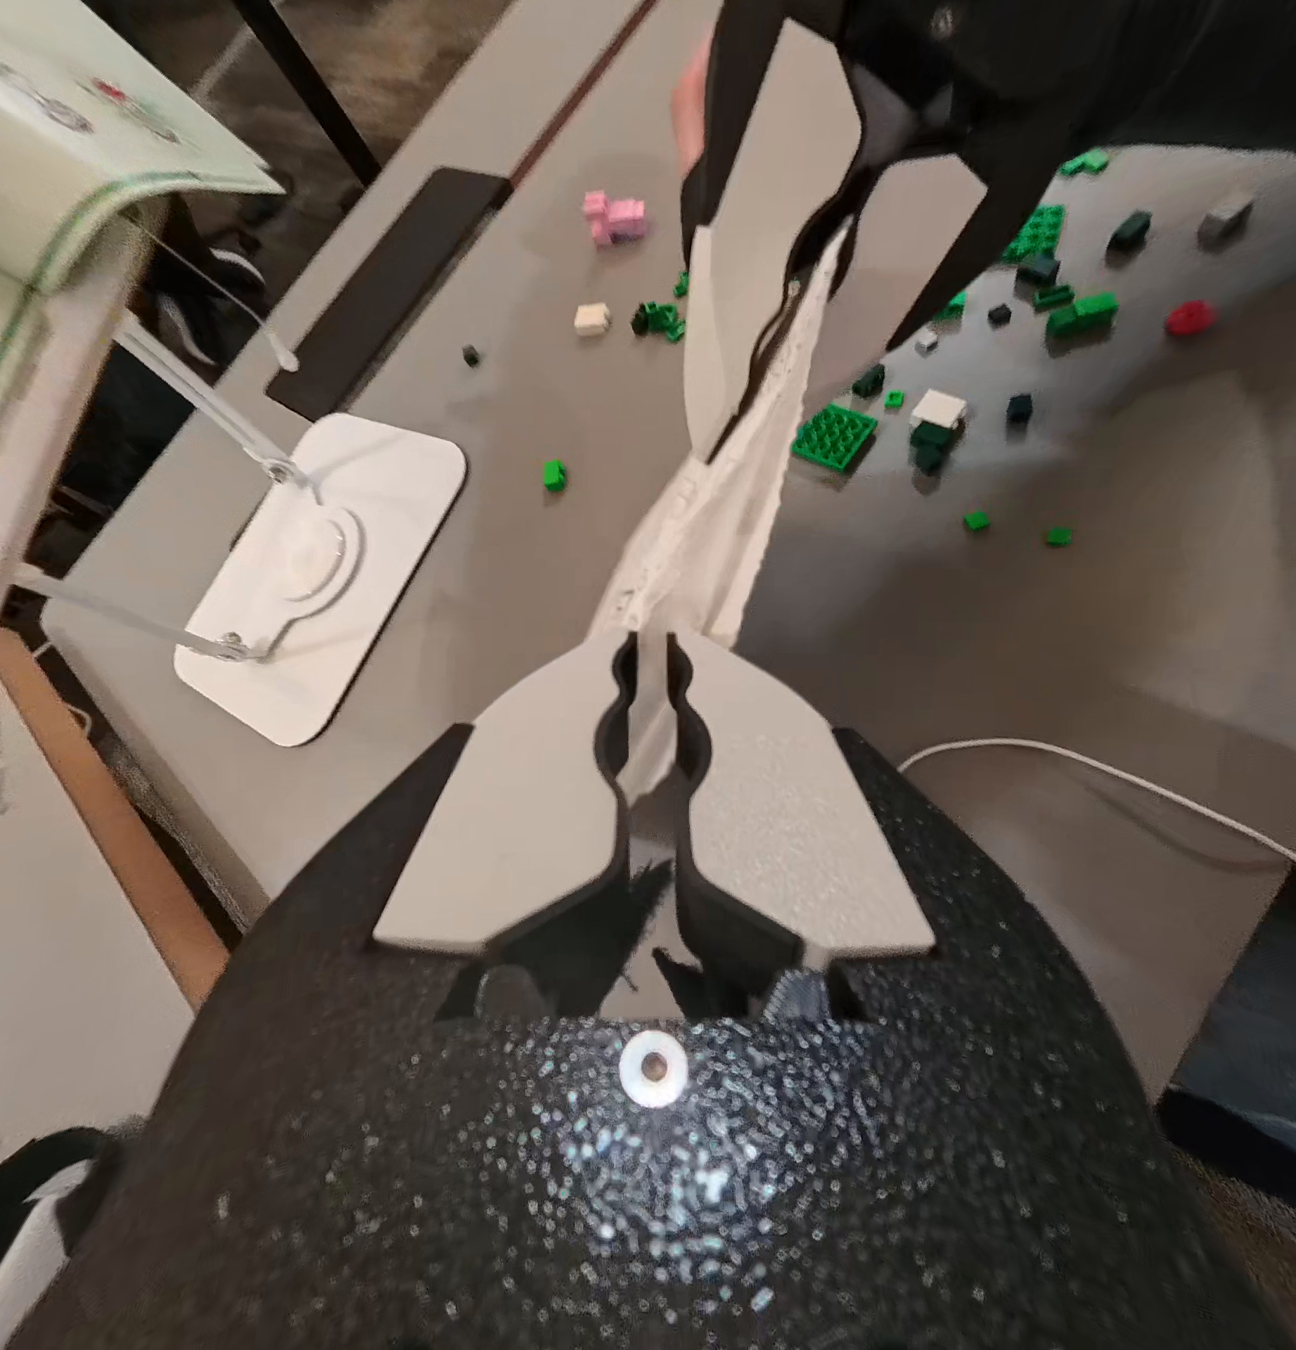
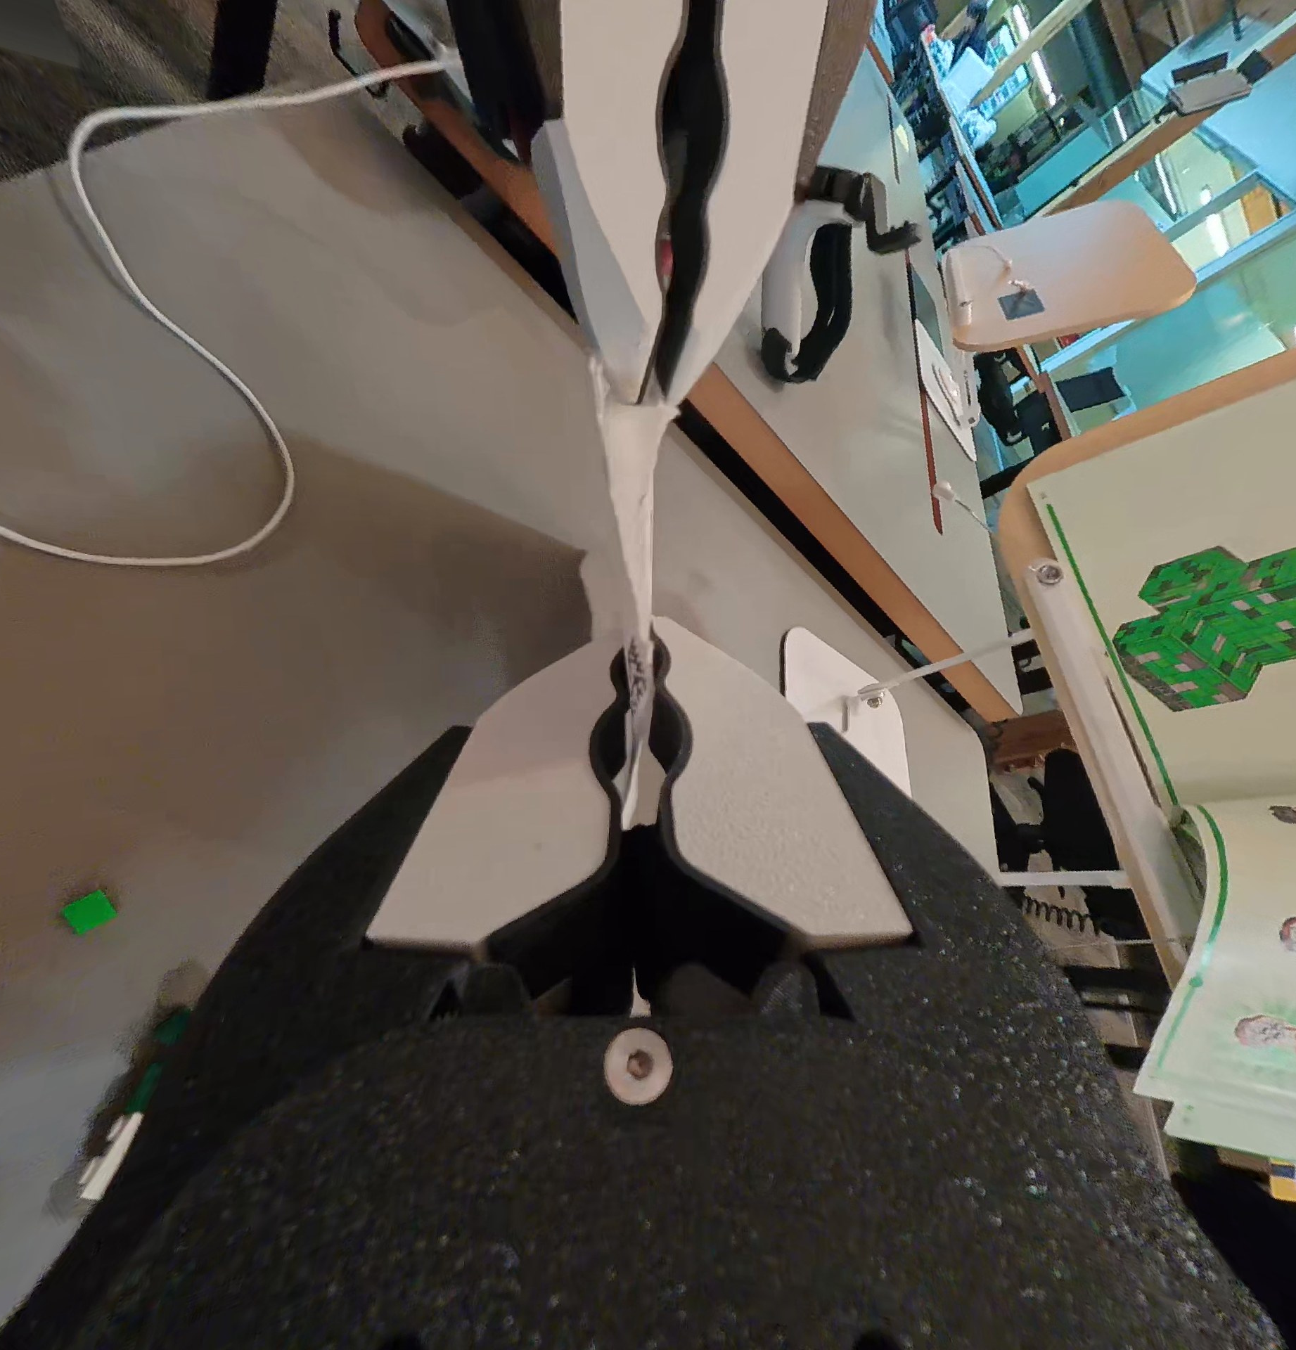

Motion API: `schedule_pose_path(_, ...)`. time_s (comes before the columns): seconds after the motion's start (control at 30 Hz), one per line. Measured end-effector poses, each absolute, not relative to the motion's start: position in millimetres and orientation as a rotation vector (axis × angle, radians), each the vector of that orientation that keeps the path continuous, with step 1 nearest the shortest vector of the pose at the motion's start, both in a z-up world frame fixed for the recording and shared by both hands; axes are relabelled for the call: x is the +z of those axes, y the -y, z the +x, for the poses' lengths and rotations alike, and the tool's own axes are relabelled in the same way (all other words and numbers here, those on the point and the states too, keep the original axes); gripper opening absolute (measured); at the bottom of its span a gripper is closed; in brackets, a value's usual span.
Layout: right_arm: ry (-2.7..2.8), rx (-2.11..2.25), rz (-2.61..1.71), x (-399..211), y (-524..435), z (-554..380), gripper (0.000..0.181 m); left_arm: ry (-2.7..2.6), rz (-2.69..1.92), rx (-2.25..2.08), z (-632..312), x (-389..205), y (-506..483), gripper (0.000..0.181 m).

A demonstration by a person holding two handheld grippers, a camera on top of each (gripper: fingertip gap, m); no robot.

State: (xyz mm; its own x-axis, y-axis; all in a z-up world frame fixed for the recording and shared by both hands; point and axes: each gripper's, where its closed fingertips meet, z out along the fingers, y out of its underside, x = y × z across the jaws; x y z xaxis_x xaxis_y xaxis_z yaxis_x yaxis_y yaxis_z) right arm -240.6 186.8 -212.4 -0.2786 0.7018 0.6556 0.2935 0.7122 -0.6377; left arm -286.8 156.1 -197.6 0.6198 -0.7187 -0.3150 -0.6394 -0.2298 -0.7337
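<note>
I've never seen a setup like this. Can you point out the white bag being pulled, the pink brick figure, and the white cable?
white bag (image 1: 710, 504), left wrist view, on its stretched middle.
pink brick figure (image 1: 615, 217), left wrist view, on its body.
white cable (image 2: 192, 351), right wrist view, on its looped stretch.

Left gripper (image 1: 652, 661): clamped on a white paper bag (image 1: 692, 526)
Right gripper (image 1: 765, 365): pinching the bag's far end above the desk (image 1: 995, 657)
Desk: scattered green bricks (image 1: 835, 436), pink brick figure (image 1: 615, 217), white stand base (image 1: 323, 577), white cable (image 1: 1112, 785)
</note>
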Motion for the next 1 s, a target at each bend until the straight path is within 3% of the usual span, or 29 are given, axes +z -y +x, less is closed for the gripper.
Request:
schedule_pose_path(0.1,1.807,0.410,-0.863,-214,-203,-241,0.002,-1.036,-1.968,-0.065,-290,-203,-165,0.000)
schedule_pose_path(0.2,1.612,0.286,-0.950,-191,-222,-239,0.039,-0.931,-1.987,-0.003,-297,-202,-176,0.000)
schedule_pose_path(0.3,1.555,0.241,-0.830,-172,-198,-243,0.032,-0.875,-2.034,0.120,-306,-207,-185,0.000)
schedule_pose_path(0.63,1.736,-0.162,-0.690,-217,-195,-279,0.031,-0.700,-2.097,0.009,-301,-206,-194,0.000)
schedule_pose_path(0.77,1.733,-0.288,-0.612,-224,-202,-281,0.000,-0.678,-2.084,-0.055,-300,-201,-191,0.000)
schedule_pose_path(0.93,1.672,-0.254,-0.575,-215,-194,-282,0.000,-0.655,-2.098,-0.089,-305,-200,-189,0.000)
schedule_pose_path(1.0,1.637,-0.211,-0.585,-206,-191,-282,0.016,-0.664,-2.109,-0.080,-306,-203,-189,0.000)
